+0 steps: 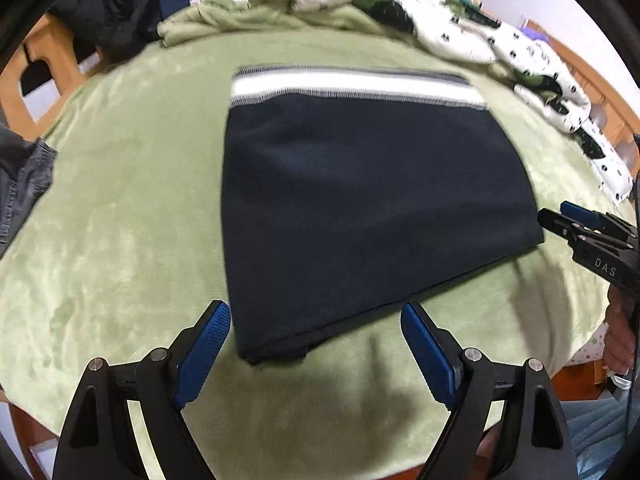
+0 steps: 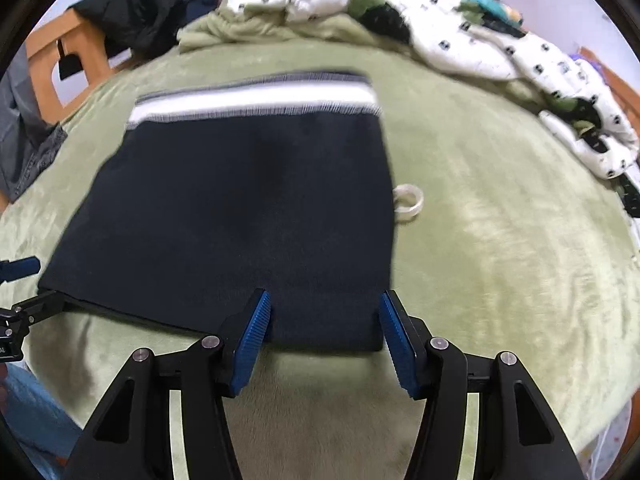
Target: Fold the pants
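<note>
Two grippers, both with jaws spread and gripping nothing. Our left gripper [image 1: 316, 314] hovers at the near edge of the pants [image 1: 372, 200], its blue pads straddling the near-left corner of the folded stack without touching it. Our right gripper [image 2: 325, 304] sits at the near-right corner of the same pants [image 2: 248, 216]; whether its pads touch the cloth or hang just above it, we cannot tell. In the left view the right gripper [image 1: 560, 216] shows at the right edge, fingertips just beside the pants' right side.

Pants are folded into a compact, roughly rectangular block, dark navy, flat, few wrinkles. A striped waistband [image 1: 352, 86], white between grey bands, runs along the far edge. Layered fabric edges show at the near-left corner. Both views are a bit motion-blurred.

The block lies mid-bed on a green fleece blanket [image 1: 120, 208]. A clear tape roll [image 2: 408, 200] rests on the blanket just beside the pants' right edge. Farther out, a white patterned duvet [image 1: 460, 36] is bunched along the far and right sides, a black garment [image 1: 104, 8] hangs over the wooden bed frame [image 1: 40, 68] at far left, and grey denim [image 1: 20, 184] lies at the left edge.
</note>
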`<state>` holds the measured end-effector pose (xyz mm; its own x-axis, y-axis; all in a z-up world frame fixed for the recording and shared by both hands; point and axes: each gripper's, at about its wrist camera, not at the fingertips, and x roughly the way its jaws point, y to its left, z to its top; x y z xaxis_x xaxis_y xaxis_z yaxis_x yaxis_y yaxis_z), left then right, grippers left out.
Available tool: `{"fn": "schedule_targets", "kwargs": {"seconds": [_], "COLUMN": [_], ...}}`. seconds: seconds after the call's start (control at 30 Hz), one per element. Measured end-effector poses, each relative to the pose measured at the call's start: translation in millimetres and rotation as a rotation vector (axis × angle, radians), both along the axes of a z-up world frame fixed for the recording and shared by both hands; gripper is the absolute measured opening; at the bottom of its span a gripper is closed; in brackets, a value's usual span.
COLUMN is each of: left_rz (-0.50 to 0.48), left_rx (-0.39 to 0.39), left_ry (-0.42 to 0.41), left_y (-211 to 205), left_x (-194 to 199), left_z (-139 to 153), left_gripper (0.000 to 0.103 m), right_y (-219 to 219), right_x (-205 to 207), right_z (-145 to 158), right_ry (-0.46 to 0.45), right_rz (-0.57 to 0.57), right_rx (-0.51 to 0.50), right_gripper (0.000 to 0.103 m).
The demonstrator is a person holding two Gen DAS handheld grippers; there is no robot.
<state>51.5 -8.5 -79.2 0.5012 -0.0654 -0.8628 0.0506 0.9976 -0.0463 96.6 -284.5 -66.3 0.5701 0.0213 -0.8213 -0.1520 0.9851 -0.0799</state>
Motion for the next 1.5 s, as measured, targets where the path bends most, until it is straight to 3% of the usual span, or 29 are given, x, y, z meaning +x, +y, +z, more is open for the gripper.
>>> {"fn": "schedule_targets", "kwargs": {"seconds": [0.13, 0.3, 0.33, 0.4, 0.5, 0.67, 0.9, 1.5], "left_rz": [-0.009, -0.006, -0.008, -0.013, -0.017, -0.004, 0.033, 0.058], "left_rx": [0.046, 0.077, 0.073, 0.052, 0.026, -0.037, -0.04, -0.048], "left_ry": [-0.09, -0.175, -0.183, -0.198, -0.235, -0.26, -0.28, -0.3], "left_y": [-1.5, -5.6, -8.6, -7.1, -4.5, -1.4, 1.8, 1.1], "left_x": [-19.4, -44.4, -48.2, -52.3, -66.8, -89.3, -98.6, -93.9], "left_z": [27.4, 53.9, 57.3, 65.1, 78.2, 80.6, 79.3, 75.1], "left_gripper": [0.087, 0.089, 0.09, 0.09, 0.09, 0.09, 0.09, 0.09], "right_y": [-4.7, -6.6, -5.9, -1.8, 2.0, 1.4, 3.9, 18.9], "right_x": [-18.5, -49.1, -56.2, -73.6, -94.6, -115.1, -132.8, -130.4], "right_z": [36.1, 61.0, 63.6, 69.6, 74.2, 69.6, 71.1, 66.2], "right_ry": [-0.05, -0.047, -0.059, -0.106, -0.16, -0.142, -0.17, -0.181], "right_rz": [-0.042, -0.098, -0.102, -0.106, -0.119, -0.138, -0.131, -0.096], "right_rx": [0.032, 0.118, 0.119, 0.111, 0.106, 0.121, 0.125, 0.084], "right_gripper": [0.056, 0.057, 0.061, 0.088, 0.093, 0.095, 0.095, 0.095]}}
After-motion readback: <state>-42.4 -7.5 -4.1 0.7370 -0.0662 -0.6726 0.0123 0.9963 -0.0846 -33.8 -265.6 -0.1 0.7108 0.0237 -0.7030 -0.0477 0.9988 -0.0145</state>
